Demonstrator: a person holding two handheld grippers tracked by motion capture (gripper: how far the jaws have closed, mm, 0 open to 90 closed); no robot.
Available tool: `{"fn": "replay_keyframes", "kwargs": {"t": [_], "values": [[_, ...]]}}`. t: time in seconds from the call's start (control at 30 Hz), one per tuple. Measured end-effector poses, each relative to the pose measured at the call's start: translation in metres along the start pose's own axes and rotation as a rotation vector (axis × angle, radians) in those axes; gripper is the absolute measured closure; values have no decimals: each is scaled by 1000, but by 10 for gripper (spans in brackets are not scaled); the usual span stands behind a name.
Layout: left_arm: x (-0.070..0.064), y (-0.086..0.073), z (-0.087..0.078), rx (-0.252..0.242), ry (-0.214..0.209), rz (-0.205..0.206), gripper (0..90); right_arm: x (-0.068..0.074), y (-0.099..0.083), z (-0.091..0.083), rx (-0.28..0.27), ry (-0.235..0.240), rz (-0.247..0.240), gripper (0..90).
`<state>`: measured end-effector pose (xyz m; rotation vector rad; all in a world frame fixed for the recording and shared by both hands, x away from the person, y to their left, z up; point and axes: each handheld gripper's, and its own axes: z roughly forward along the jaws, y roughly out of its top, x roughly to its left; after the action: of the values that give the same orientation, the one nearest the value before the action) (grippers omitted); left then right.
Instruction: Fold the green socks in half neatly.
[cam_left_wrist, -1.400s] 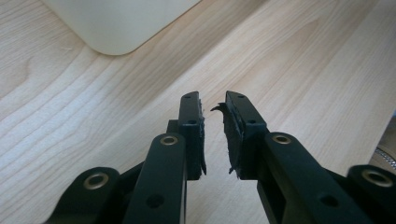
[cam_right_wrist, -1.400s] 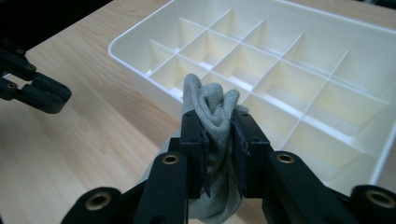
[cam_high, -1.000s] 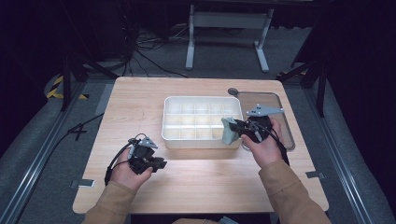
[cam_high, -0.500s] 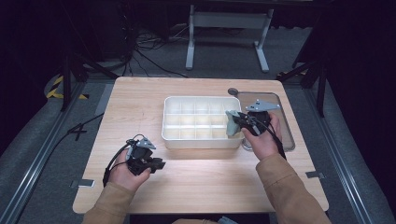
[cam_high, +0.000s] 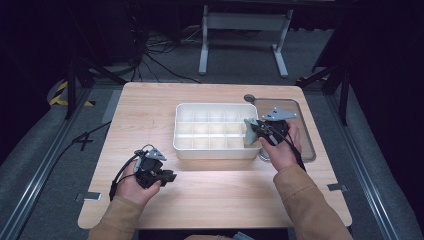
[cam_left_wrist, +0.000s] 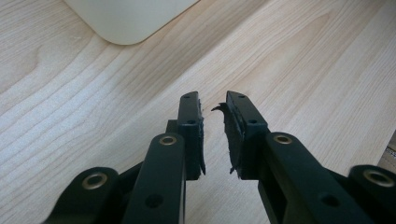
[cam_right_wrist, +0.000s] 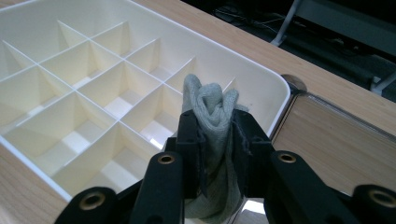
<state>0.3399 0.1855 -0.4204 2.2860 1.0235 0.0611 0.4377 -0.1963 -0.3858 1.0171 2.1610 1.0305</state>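
We have one counter (cam_high: 210, 200), one white divided tray (cam_high: 200, 150) with fifteen compartments, one clear lidded tray (cam_high: 306, 145) beside it, and one grey sock (cam_right_wrist: 211, 112). Our right tongs (cam_high: 252, 131) clamp the sock, bunched between nearly closed jaws, above the tray's right-end compartments; half a second ago they were slightly farther from us. Our left tongs (cam_left_wrist: 214, 135) stay low over bare counter, jaws narrowly parted, holding nothing, the tray's corner ahead of them.

I have bare table (cam_high: 225, 195) between my 2 tongs to pass over. The white divided tray (cam_high: 200, 150) blocks the middle, the clear tray (cam_high: 306, 131) just beside it.
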Motion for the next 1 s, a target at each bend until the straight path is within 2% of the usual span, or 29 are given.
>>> {"fn": "replay_keyframes", "kwargs": {"t": [0.23,0.4,0.47,0.53,0.63,0.7,0.87,1.0], "values": [[1,0,0,8,-4,1,767,4,-5,6,25,-12,-40,743],[1,0,0,8,-4,1,766,7,-7,8,45,-2,-65,742],[1,0,0,7,-3,-1,767,10,-10,10,76,22,-47,736],[0,0,1,5,-4,0,767,10,-10,10,85,24,-41,735],[0,0,1,17,-4,9,766,7,-11,10,115,44,3,733],[0,0,2,17,-9,1,767,5,-10,12,161,56,17,733],[0,0,2,17,-7,-1,766,7,-4,20,268,59,2,736],[0,-3,-1,10,-2,-5,767,9,0,29,376,74,20,735]]}}
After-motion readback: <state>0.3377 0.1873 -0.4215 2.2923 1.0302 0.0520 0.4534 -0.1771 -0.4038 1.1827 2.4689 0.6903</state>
